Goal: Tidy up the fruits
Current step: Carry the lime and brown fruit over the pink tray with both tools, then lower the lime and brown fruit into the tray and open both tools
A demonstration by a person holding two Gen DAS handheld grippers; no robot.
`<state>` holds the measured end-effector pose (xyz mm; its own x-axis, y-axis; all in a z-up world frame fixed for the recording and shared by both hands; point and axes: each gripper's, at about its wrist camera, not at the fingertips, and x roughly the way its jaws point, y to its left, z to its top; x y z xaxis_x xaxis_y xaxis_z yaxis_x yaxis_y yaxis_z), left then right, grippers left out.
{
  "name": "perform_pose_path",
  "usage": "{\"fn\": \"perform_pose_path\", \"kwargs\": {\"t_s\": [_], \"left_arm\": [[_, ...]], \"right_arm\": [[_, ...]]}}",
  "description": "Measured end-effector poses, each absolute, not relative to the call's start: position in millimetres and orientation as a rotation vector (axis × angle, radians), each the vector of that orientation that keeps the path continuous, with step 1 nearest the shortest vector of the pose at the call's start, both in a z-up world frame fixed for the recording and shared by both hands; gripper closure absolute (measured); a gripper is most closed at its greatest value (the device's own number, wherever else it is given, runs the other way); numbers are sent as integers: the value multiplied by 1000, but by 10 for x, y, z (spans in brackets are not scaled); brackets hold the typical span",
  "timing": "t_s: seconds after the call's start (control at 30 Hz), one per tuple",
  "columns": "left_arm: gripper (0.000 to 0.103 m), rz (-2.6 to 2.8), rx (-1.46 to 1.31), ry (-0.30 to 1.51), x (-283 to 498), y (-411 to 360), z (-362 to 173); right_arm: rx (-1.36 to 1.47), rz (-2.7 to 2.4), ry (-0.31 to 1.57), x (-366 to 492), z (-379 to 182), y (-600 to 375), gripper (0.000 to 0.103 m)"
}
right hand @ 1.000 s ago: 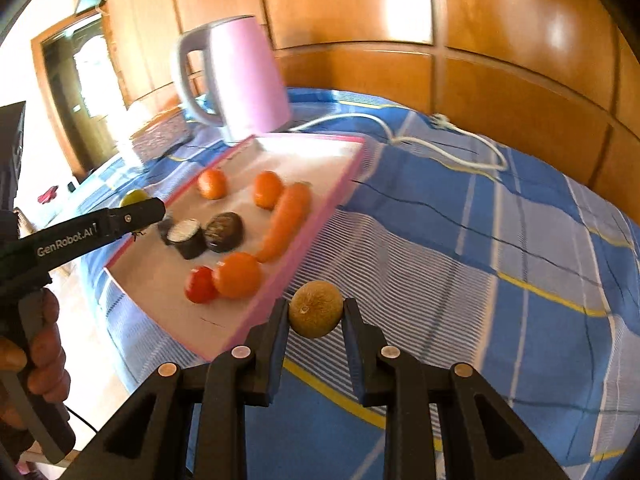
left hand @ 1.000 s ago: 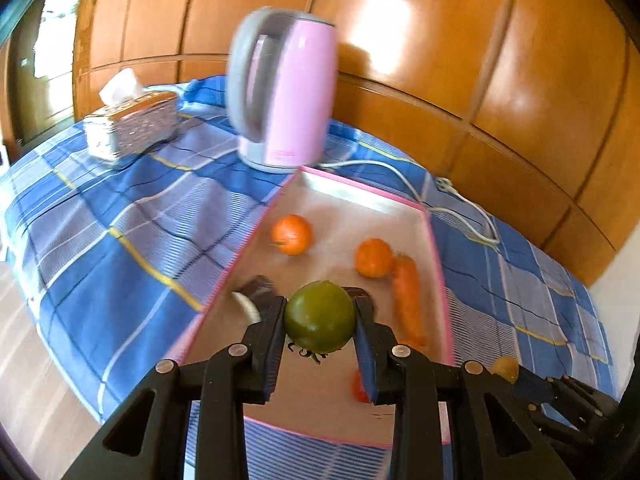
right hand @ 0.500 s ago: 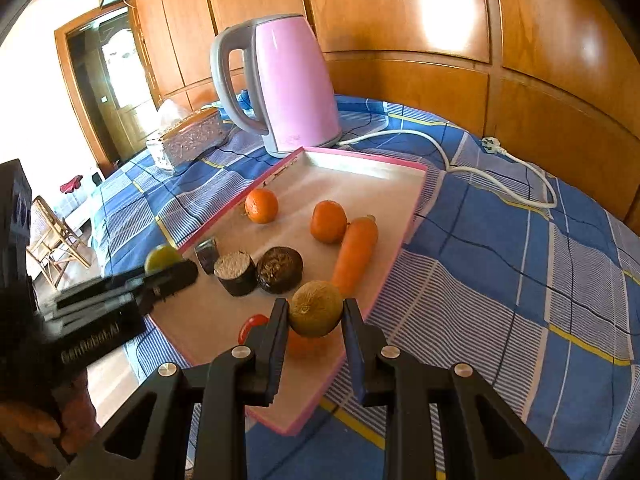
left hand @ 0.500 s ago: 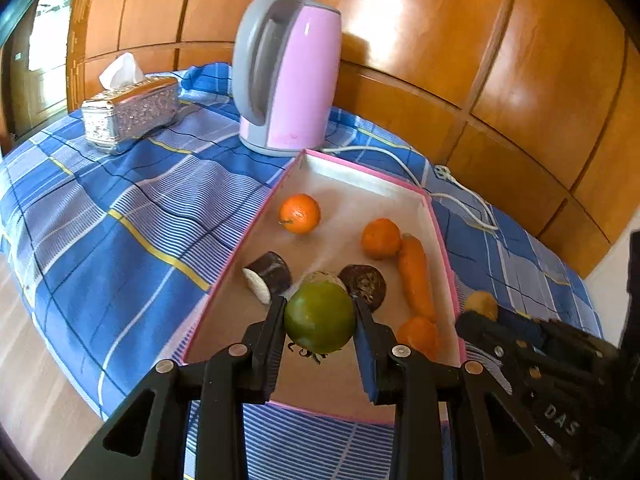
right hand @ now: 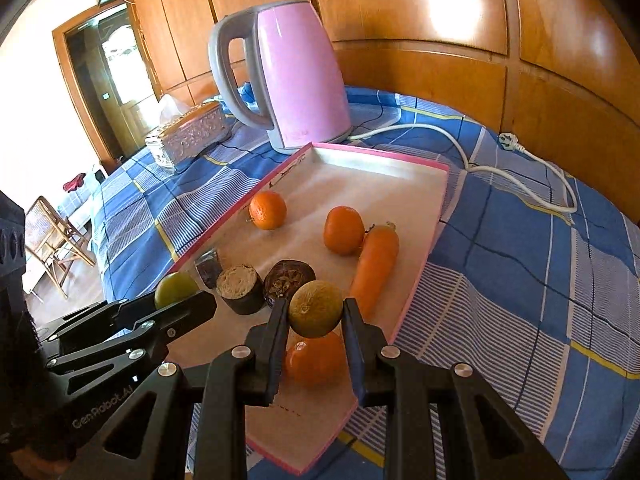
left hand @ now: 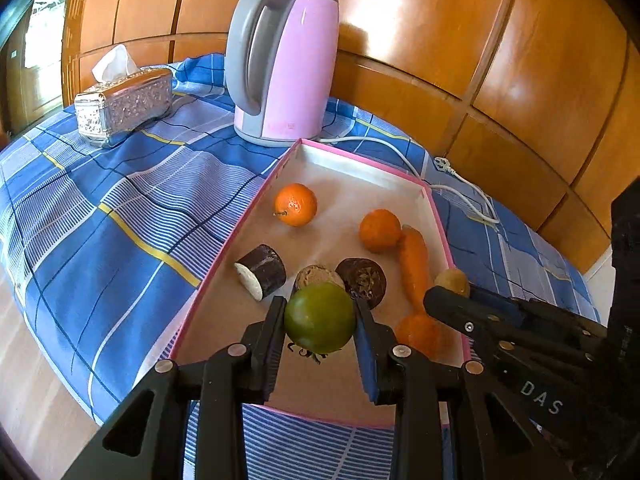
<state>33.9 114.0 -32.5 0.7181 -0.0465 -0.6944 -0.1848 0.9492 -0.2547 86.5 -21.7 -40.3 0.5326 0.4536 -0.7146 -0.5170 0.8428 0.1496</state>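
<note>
Green tomato [left hand: 320, 317] is pinched in the left gripper [left hand: 320, 344] over the pink tray's [left hand: 224, 280] near end, its stem side tucked underneath, mostly hidden. Right gripper [right hand: 315, 336] has its fingers clamped on a brownish round fruit [right hand: 316, 309], half covering an orange one [right hand: 316, 356] below. Carrot [right hand: 374, 264] lies lengthwise, top pointing at the kettle [right hand: 296, 76].

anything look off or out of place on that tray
Yes: a carrot lies among the oranges on the pink tray, odd for a fruit sort. Nothing is spilled or visibly damaged.
</note>
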Motion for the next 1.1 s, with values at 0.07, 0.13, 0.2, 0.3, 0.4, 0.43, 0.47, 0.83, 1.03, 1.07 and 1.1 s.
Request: {"fn": "perform_pose_path", "kwargs": {"t_s": [0.07,0.13,0.2,0.3,0.4,0.43,0.47,0.83,1.03,1.07,1.1], "left_arm": [[70,84,-323,776,351,1145,-345],[70,82,-324,783,363,1143,-366],[70,81,-320,791,373,1135,-390],[70,75,-317,799,382,1120,-419],[69,79,-313,799,380,1120,-429],[68,80,-311,793,375,1128,-422],[68,81,-310,789,373,1131,-417],[64,123,-285,761,293,1242,-321],[66,155,-245,802,292,1251,-399],[66,158,-231,820,314,1225,-434],[67,163,-224,825,320,1209,-453]], "right_arm": [[-79,576,838,908,-426,-199,76],[-78,570,848,958,-451,-177,76],[-80,565,852,993,-470,-155,76],[-84,566,856,1027,-495,-127,75],[-85,565,860,1037,-515,-125,74],[-83,563,861,1027,-515,-137,74],[-78,564,861,1014,-511,-154,74],[-83,579,858,828,-503,-216,74],[-172,616,836,687,-544,-76,74],[-178,613,833,692,-547,-65,74],[-180,611,831,702,-548,-62,74]]}}
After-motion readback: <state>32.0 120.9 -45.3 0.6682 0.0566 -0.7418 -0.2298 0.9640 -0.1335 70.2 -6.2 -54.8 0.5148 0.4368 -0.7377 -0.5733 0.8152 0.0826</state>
